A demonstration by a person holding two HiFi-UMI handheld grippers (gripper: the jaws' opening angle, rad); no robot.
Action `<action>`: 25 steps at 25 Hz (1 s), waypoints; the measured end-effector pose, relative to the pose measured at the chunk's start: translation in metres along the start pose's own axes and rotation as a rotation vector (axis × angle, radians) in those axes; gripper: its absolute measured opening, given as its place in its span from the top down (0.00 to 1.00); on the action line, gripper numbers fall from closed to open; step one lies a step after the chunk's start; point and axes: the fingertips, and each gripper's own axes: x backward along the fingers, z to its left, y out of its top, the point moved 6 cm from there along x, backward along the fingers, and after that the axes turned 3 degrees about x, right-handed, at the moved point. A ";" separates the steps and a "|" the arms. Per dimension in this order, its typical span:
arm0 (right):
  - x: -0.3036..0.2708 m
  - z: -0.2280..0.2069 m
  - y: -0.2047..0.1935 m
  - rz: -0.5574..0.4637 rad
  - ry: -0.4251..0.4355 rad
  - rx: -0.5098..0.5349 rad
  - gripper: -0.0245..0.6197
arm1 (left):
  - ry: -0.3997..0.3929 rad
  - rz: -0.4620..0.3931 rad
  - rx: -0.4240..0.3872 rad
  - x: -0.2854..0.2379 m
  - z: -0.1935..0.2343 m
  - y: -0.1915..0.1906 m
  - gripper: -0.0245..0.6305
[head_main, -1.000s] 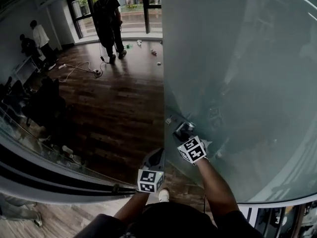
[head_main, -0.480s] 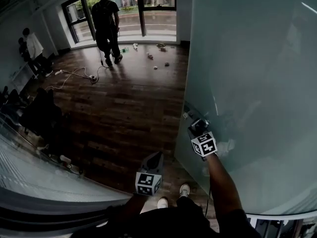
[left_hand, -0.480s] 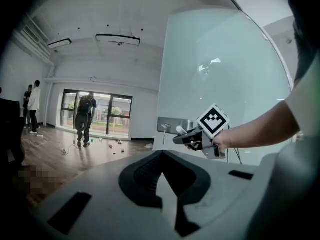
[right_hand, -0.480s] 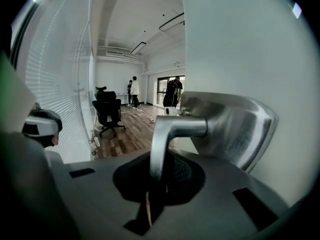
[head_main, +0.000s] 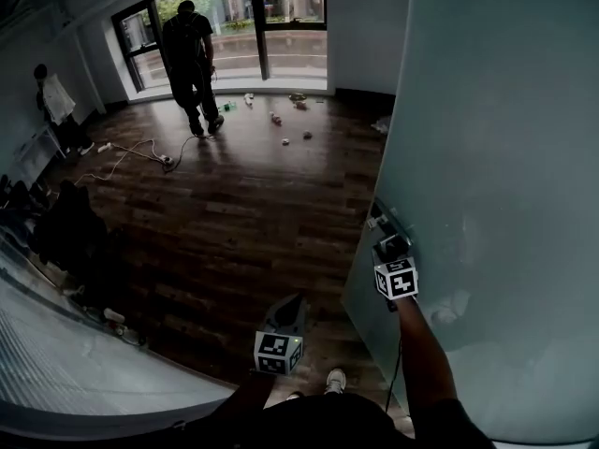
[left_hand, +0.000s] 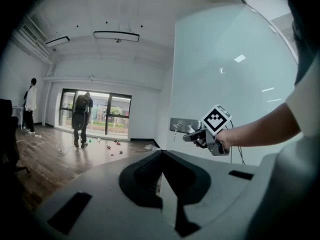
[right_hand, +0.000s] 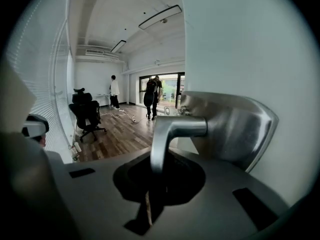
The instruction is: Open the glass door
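Office room, dark wood floor [head_main: 234,223]. Frosted glass door [head_main: 496,204] at right, ajar. Right gripper [head_main: 392,253] clamped on lever handle [right_hand: 170,134]; left gripper [head_main: 285,318] closed, empty. Best: firm grip, steady pull along door's arc.

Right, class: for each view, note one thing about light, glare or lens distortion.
Head view: bright windows backlight the room, so the near floor reads dark. Left gripper view: small glare spots sit on the glass door, and a black fisheye rim rings the picture. Right gripper view: the close door handle looms large, with highlights on its metal.
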 end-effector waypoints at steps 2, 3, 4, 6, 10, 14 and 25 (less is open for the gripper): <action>-0.003 -0.038 -0.001 0.011 -0.030 -0.010 0.93 | 0.000 0.002 -0.009 -0.030 -0.013 0.006 0.96; -0.005 -0.060 -0.002 0.016 -0.048 -0.013 0.93 | 0.001 0.004 -0.015 -0.047 -0.020 0.010 0.96; -0.006 -0.078 -0.002 0.018 -0.063 -0.017 0.93 | 0.003 0.004 -0.022 -0.061 -0.026 0.013 0.96; -0.010 -0.104 -0.002 0.020 -0.084 -0.030 0.93 | 0.001 -0.001 -0.036 -0.081 -0.033 0.019 0.96; -0.012 -0.148 -0.009 0.032 -0.128 -0.053 0.93 | 0.004 -0.010 -0.049 -0.105 -0.044 0.021 0.96; -0.006 -0.189 -0.016 0.046 -0.168 -0.091 0.93 | 0.024 -0.007 -0.043 -0.116 -0.048 0.024 0.96; 0.008 -0.283 -0.036 0.128 -0.269 -0.127 0.94 | 0.040 0.015 -0.035 -0.129 -0.046 0.019 0.96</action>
